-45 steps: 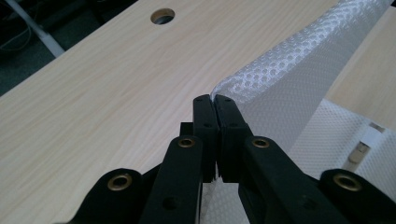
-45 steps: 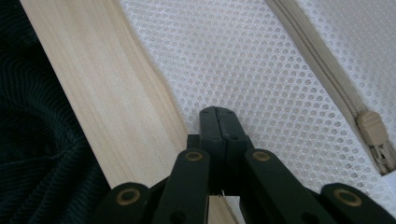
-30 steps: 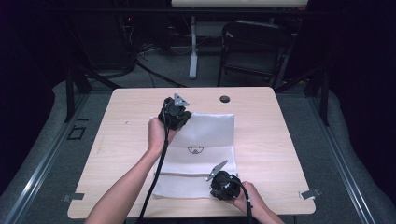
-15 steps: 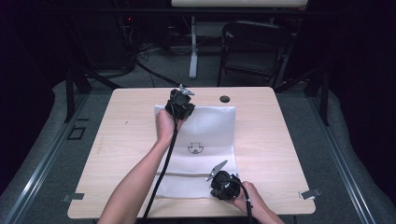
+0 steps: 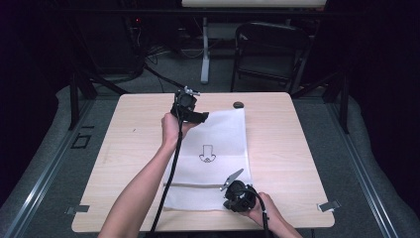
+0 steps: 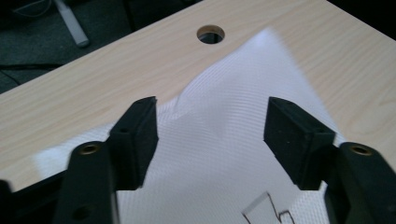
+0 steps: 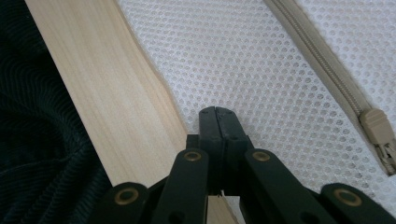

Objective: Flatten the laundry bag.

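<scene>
A white mesh bag (image 5: 213, 153) lies flat on the light wooden desk (image 5: 124, 163). It reaches from near the far edge of the desk down to near the near edge, about in the middle. A small black arrow drawing (image 5: 207, 152) is printed on the bag.

The left gripper (image 5: 190, 110) is over the far end of the bag, close to the far edge of the desk. A hand (image 5: 172, 128) holds it from below. Its jaws have just been opening and now stand apart. In the left gripper view the white bag (image 6: 219, 140) lies under and between the two black jaws, but the pads are not pressing on it. The cloth has a little raised fold there. A round hole (image 6: 210, 34) in the desk sits just past the bag's far corner.

A tan zipper (image 5: 198, 185) runs across the bag near its near end. In the right gripper view the zipper pull (image 7: 377, 128) lies off to the side.

The right gripper (image 5: 236, 192) is at the near end of the bag, close to the near edge of the desk. Its jaws are pressed tight together. In the right gripper view they pinch the mesh close to the bag's edge, next to the bare wood (image 7: 112, 98).
</scene>
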`<state>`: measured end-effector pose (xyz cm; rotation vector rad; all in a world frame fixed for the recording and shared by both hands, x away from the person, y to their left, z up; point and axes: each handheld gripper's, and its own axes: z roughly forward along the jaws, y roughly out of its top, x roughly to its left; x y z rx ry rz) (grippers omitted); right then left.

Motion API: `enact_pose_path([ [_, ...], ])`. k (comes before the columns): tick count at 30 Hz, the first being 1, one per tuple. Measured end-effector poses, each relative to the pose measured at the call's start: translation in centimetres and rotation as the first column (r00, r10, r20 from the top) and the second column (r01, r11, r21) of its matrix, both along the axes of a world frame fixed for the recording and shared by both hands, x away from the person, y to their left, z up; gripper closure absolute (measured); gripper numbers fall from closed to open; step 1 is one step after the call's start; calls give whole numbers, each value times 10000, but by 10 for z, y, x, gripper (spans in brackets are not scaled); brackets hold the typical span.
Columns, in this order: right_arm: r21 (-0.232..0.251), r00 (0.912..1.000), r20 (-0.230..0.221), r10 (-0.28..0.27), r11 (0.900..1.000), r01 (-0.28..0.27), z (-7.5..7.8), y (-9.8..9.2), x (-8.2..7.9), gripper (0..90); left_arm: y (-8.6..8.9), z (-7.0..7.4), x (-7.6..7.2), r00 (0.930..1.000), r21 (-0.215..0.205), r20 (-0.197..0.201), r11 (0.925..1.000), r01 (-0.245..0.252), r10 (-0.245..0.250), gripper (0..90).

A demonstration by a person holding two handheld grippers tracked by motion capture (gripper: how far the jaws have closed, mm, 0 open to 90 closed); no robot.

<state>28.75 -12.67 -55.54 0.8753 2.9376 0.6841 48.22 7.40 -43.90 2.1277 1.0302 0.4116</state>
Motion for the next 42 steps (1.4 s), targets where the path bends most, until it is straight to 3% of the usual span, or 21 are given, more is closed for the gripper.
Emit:
enact_pose_path([
  [5, 255, 9997, -212, 96, 9996, -91, 0, -1, 1, 822, 4, -2, -14, 9990, 102, -128, 9990, 439, -438, 224],
  [12, 261, 9994, -237, 250, 9994, -243, 6, 0, 0, 487, 9, -12, -39, 9936, 64, -231, 9939, 1105, -1104, 150],
  [19, 580, 9988, -34, -488, 9971, 489, 17, -18, 6, 245, 16, -24, -68, 9874, 13, -329, 9879, 1550, -1549, 124],
  [22, 656, 9966, 132, -813, 9946, 802, 21, -27, 8, 210, 20, -31, -80, 9825, 34, -485, 9836, 1801, -1798, 118],
  [28, 551, 9906, 498, -1273, 9907, 1246, 24, -39, 13, 215, 28, -43, -103, 9771, -185, -615, 9790, 2030, -2037, 159],
  [35, 420, 9805, 803, -1793, 9834, 1764, 25, -47, 17, 332, 29, -58, -117, 9601, -31, -1126, 9664, 2571, -2558, 299],
  [38, 246, 9766, 895, -1958, 9806, 1944, 24, -51, 20, 461, 28, -66, -121, 9550, -15, -1308, 9633, 2684, -2663, 378],
  [39, 262, 9749, 924, -2028, 9792, 2012, 23, -53, 21, 545, 28, -70, -123, 9539, -30, -1354, 9628, 2700, -2679, 395],
  [42, 180, 9739, 914, -2079, 9782, 2071, 22, -58, 23, 665, 26, -80, -126, 9445, -55, -1675, 9582, 2859, -2827, 474],
])
